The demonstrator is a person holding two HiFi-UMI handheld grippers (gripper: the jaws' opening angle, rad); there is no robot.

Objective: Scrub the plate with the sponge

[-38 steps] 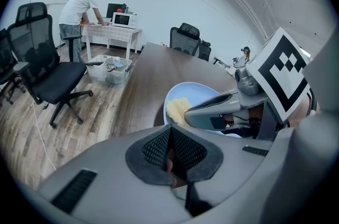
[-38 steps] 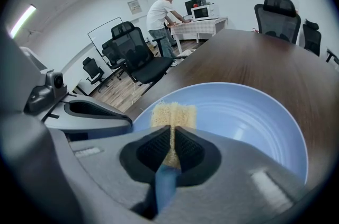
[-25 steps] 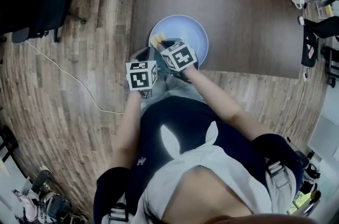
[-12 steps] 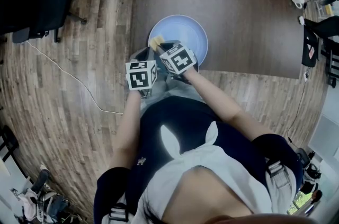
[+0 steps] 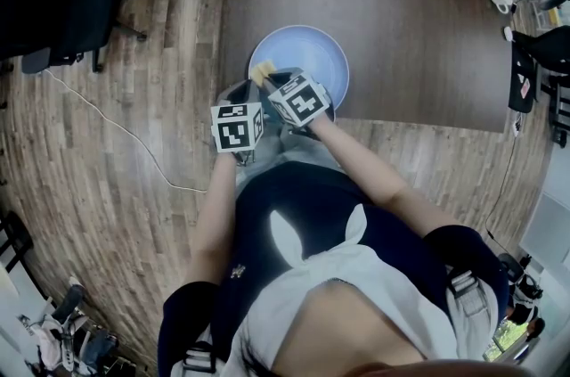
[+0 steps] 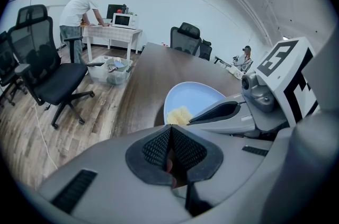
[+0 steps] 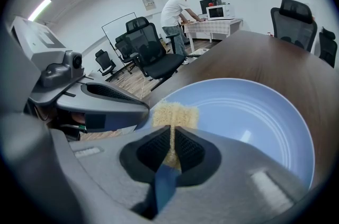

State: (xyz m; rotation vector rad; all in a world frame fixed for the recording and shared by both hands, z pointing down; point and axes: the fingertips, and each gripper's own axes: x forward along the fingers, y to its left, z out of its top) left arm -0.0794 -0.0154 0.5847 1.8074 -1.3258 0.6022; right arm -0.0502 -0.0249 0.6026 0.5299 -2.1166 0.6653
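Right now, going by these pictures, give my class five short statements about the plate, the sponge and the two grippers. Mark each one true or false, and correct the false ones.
1. The right gripper is shut on the sponge. True.
2. The plate stands on a dark table. True.
3. The plate is red. False: it is light blue.
4. The sponge sits at the middle of the plate. False: it is close to the rim, on the side towards the grippers.
5. The jaws of the left gripper stand wide apart. False: they are together.
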